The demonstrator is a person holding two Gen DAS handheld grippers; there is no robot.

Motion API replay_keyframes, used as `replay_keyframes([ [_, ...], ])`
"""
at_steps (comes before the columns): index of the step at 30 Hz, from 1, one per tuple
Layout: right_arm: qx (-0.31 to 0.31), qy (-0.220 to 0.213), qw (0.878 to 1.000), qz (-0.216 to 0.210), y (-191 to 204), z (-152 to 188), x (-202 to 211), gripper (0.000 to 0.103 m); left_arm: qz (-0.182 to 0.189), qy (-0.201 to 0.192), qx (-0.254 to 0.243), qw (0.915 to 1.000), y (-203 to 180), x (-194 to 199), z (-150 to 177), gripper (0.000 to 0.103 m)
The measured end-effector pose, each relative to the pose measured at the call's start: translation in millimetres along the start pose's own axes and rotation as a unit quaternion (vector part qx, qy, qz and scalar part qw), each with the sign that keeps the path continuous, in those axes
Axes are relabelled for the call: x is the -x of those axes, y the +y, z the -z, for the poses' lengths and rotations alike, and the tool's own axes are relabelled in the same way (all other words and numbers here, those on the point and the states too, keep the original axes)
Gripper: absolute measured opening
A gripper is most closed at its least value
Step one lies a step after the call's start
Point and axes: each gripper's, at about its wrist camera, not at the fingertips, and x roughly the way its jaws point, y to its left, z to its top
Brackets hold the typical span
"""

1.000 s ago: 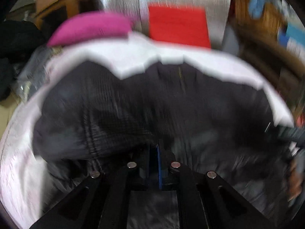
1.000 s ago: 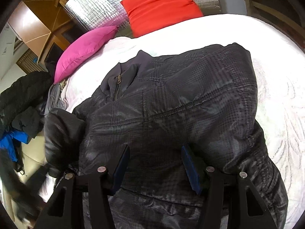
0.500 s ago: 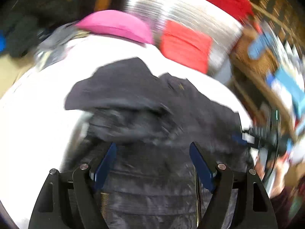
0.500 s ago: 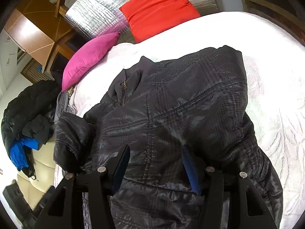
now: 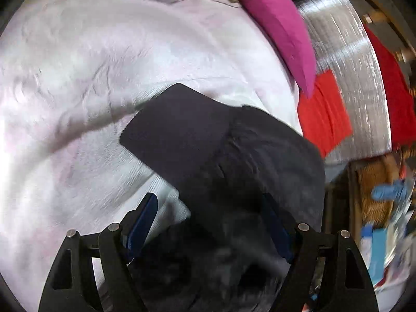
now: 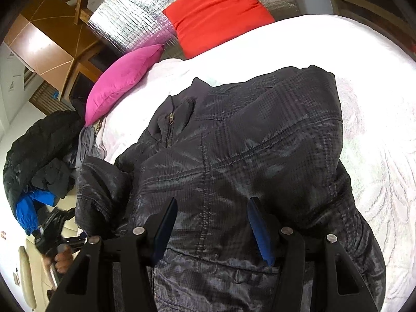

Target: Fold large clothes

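A dark plaid jacket [image 6: 234, 156] is lying spread across the white bed [image 6: 377, 83], its collar and zipper toward the pink pillow [image 6: 122, 78] and red cushion [image 6: 218, 13]. The right gripper [image 6: 212, 228] is hovering over the jacket's lower part with its fingers standing apart, gripping nothing. The left gripper [image 5: 209, 223] (its view is blurred) is sitting over the jacket's edge by the bedsheet, fingers having just swung wide open, dark fabric lying loose between them.
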Motion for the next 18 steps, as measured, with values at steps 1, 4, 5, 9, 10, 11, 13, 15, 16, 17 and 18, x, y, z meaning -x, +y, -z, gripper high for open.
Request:
replay_keyframes([
  [1,0.001,0.000,1.000,0.001,0,0,0,0.060,0.015,-0.005,0.008,0.9998,-1,-3,-2,0.079],
  [4,0.003,-0.003,1.000,0.003,-2,-2,0,0.060,-0.005,-0.025,-0.013,0.9996,-16,-6,-6,0.059],
  [5,0.001,-0.005,1.000,0.003,-3,-3,1,0.060,-0.016,-0.033,-0.031,0.9988,-23,-7,-11,0.037],
  [9,-0.023,-0.023,0.999,-0.004,-16,-12,13,0.060,-0.050,-0.079,-0.113,0.9892,-65,9,-8,0.021],
  [10,-0.028,-0.026,0.999,-0.006,-20,-13,16,0.060,-0.052,-0.092,-0.151,0.9829,-87,15,0,0.020],
  [11,-0.035,-0.030,0.999,-0.008,-24,-15,20,0.060,-0.051,-0.100,-0.179,0.9775,-105,21,8,0.020],
  [13,-0.049,-0.038,0.998,-0.010,-32,-19,26,0.060,-0.046,-0.108,-0.226,0.9669,-134,26,27,0.020],
  [15,-0.064,-0.045,0.997,-0.015,-41,-23,33,0.060,-0.052,-0.116,-0.292,0.9479,-173,32,50,0.020],
  [16,-0.070,-0.048,0.996,-0.018,-44,-24,35,0.060,-0.056,-0.118,-0.324,0.9371,-191,29,65,0.020],
  [17,-0.076,-0.051,0.996,-0.022,-47,-25,39,0.060,-0.061,-0.116,-0.364,0.9222,-213,25,87,0.020],
  [18,-0.083,-0.055,0.995,-0.025,-51,-27,42,0.060,-0.062,-0.112,-0.390,0.9121,-222,26,105,0.020],
])
